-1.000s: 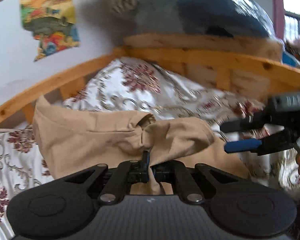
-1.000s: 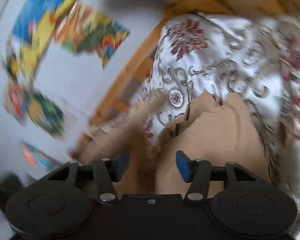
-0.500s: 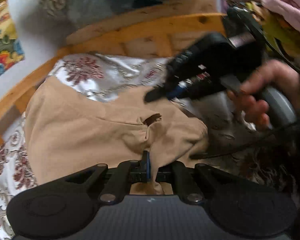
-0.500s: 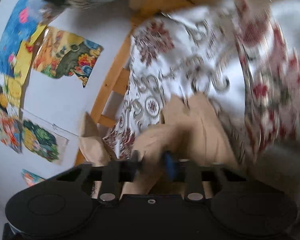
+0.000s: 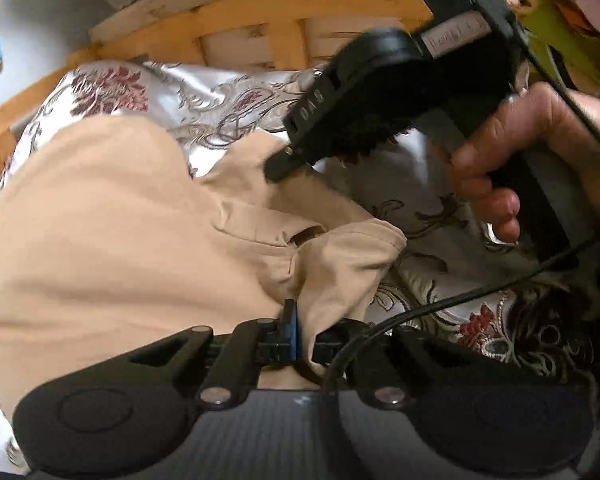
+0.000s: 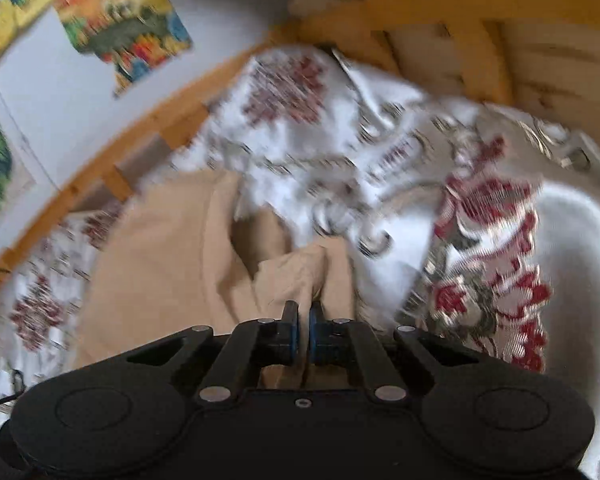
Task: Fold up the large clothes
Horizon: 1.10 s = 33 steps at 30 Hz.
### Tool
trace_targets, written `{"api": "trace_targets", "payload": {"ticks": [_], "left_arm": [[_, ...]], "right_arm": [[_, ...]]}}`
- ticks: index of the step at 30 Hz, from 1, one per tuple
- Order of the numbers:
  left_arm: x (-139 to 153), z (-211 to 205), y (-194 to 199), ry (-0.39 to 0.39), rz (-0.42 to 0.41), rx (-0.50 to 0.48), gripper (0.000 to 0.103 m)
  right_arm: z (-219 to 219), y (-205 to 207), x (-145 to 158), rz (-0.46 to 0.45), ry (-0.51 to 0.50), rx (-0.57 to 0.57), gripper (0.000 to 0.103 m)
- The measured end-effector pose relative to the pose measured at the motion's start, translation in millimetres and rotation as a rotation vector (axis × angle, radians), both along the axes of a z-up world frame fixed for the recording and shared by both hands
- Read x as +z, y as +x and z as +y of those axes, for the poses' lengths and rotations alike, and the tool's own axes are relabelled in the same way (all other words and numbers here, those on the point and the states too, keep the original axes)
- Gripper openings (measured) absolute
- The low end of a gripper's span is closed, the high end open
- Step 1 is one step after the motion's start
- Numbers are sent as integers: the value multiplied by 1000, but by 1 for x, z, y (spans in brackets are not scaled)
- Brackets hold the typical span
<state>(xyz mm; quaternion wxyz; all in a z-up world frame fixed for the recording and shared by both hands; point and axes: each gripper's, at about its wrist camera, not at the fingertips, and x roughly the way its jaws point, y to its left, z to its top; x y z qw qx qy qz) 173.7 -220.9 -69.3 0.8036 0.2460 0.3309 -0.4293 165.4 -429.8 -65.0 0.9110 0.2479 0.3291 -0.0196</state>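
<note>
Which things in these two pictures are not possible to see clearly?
- Tan garment: left wrist view, near part hidden behind the left claw; its type is unclear.
- Right claw: left wrist view, tips buried in cloth.
- Floral bedcover and wall posters: right wrist view, smeared by motion blur.

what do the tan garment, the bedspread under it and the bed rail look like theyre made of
Tan garment: matte woven cloth, probably cotton-like; soft creases, stitched seam, no sheen. Left gripper and right gripper both pinch it.
Bedspread: satin-like brocade, judging by its silvery shine and woven red floral pattern.
Bed rail: light varnished wood, likely pine; knots and grain show.
</note>
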Motion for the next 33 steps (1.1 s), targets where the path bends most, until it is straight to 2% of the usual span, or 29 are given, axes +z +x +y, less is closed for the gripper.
{"api": "trace_targets", "payload": {"ticks": [1,2,5,9,11,12,14,15,16,17,19,22,25,29,33], "left_arm": [[2,1,2,-7,12,14,9],[6,2,4,-18,27,23,18],[19,10,4,-63,46,21,32],[31,25,0,-118,82,-9,46],[38,32,-4,-132,84,5,58],[43,37,-5,-144,83,19,61],[54,48,-8,-173,66,63,74],[59,54,-10,-183,38,110,80],[64,60,-12,-186,7,151,90],[68,66,-16,-185,-34,196,93],[73,76,-18,-165,-113,263,93],[75,90,-12,-138,-169,363,94],[74,107,-2,-150,-122,424,97],[69,127,3,-130,-111,485,97],[69,148,7,-176,-101,576,98]], "right_arm": [[-2,2,-3,7,7,-6,5],[-3,3,-6,7,12,-10,5],[0,6,-8,-2,-11,-8,5],[1,9,-10,-3,-38,-8,5],[0,10,-12,1,-29,-13,5],[0,11,-12,0,-29,-15,5],[1,11,-11,-3,-33,-16,5],[2,11,-11,-4,-36,-17,5],[3,10,-10,-3,-39,-18,6],[4,10,-10,-2,-42,-20,6],[5,10,-9,0,-50,-22,7],[8,9,-7,-1,-75,-21,7],[13,9,-4,-12,-111,-20,7],[16,11,-4,-17,-141,-16,7],[23,13,-3,-15,-190,-5,7]]}}
